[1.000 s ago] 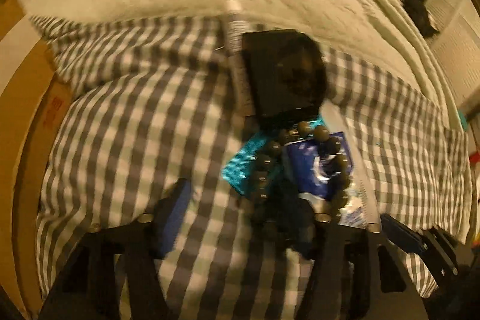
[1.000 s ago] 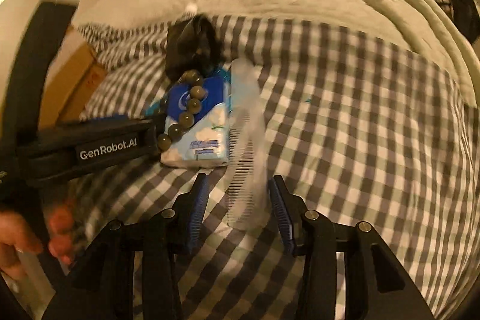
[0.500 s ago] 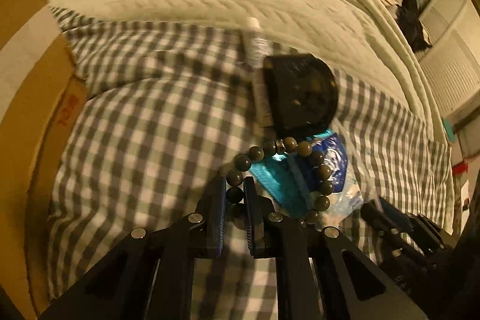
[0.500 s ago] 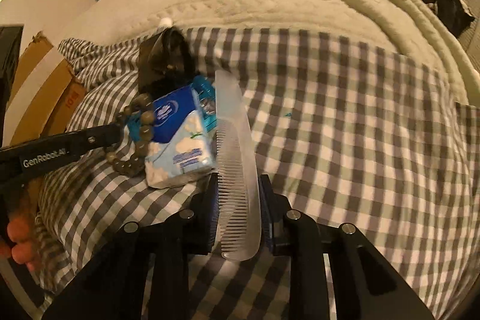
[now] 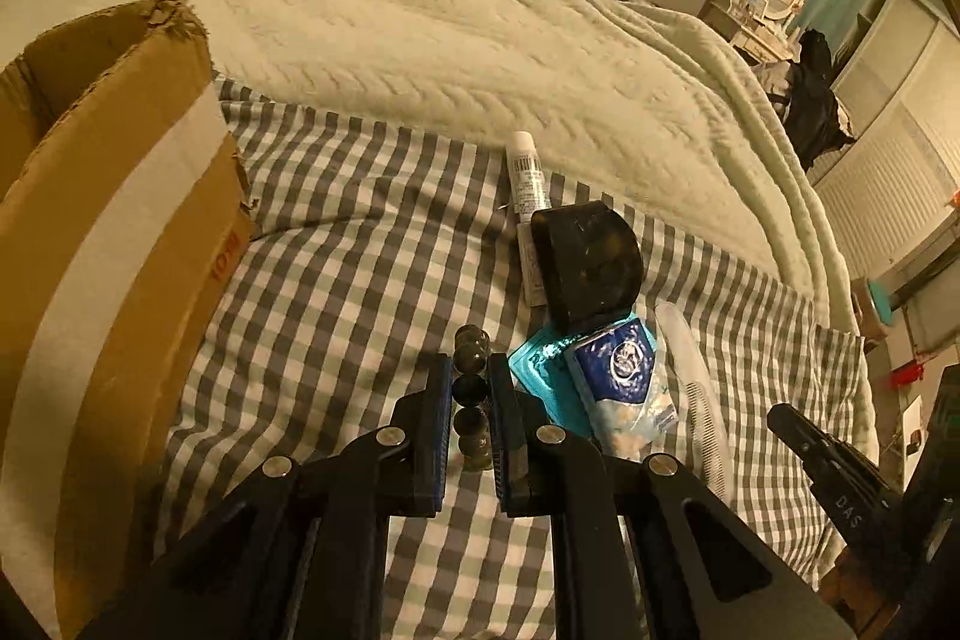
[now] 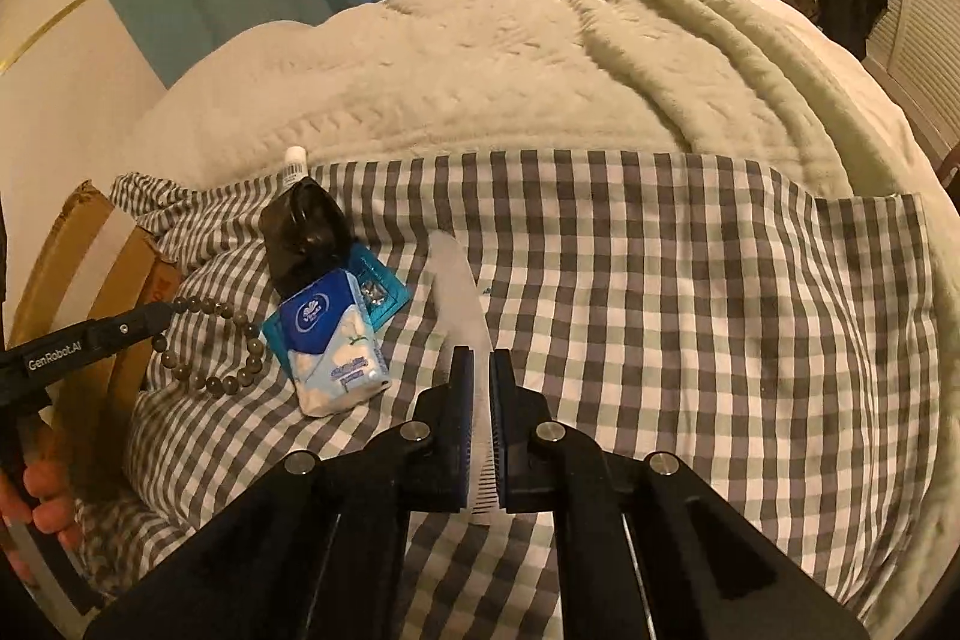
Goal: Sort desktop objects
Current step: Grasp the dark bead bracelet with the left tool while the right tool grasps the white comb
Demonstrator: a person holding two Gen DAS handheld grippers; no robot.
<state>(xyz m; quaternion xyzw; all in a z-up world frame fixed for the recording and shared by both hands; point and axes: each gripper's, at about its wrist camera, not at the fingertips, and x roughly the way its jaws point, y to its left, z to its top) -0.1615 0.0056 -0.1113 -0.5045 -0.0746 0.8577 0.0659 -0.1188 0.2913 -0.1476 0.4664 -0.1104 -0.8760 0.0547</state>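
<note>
here the left gripper (image 5: pixel 470 403) is clenched on the bead bracelet (image 5: pixel 469 388), its pads pressing the beads, the loop hanging off the checked sheet (image 5: pixel 336 280). the right gripper (image 6: pixel 480 382) is clamped tight on the clear comb (image 6: pixel 459 292), which sticks out ahead of its tips. just left of the comb lie the tissue pack (image 6: pixel 333 340) and the black case (image 6: pixel 303 232).

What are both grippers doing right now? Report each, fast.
Left gripper: shut on the bead bracelet.
Right gripper: shut on the clear comb.
</note>
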